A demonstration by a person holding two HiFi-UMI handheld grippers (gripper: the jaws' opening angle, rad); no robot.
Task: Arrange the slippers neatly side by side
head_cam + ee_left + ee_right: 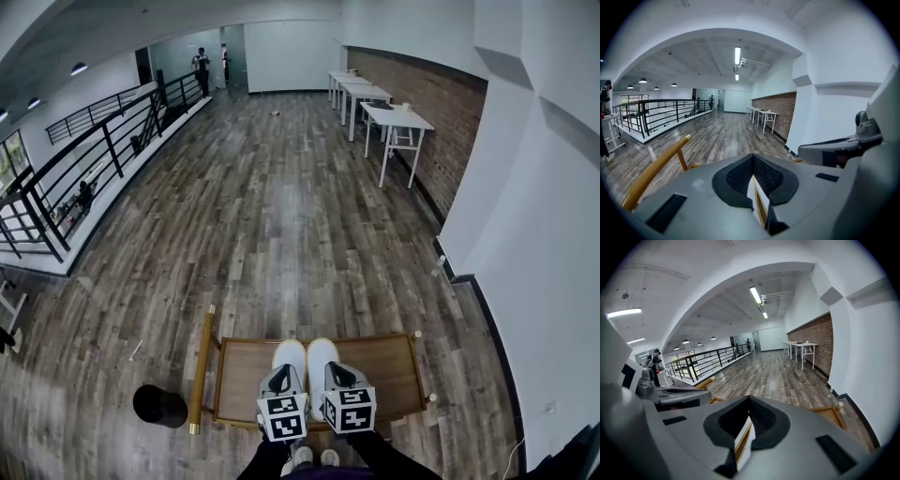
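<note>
Two white slippers lie side by side, toes pointing away, on a low wooden tray table (389,370). The left slipper (289,356) touches the right slipper (322,354) along their inner edges. My left gripper (281,380) sits over the left slipper's heel. My right gripper (339,377) sits over the right one's heel. In the left gripper view the jaws (752,157) are shut on a thin white and tan slipper edge (757,197). In the right gripper view the jaws (749,399) pinch a similar slipper edge (743,439). The heels are hidden under the grippers.
A brass-coloured rail (201,366) runs along the tray table's left side, with a black round object (159,405) on the floor beside it. A white wall (525,281) stands close on the right. White tables (394,122) stand along the brick wall, and a black railing (84,169) runs at far left.
</note>
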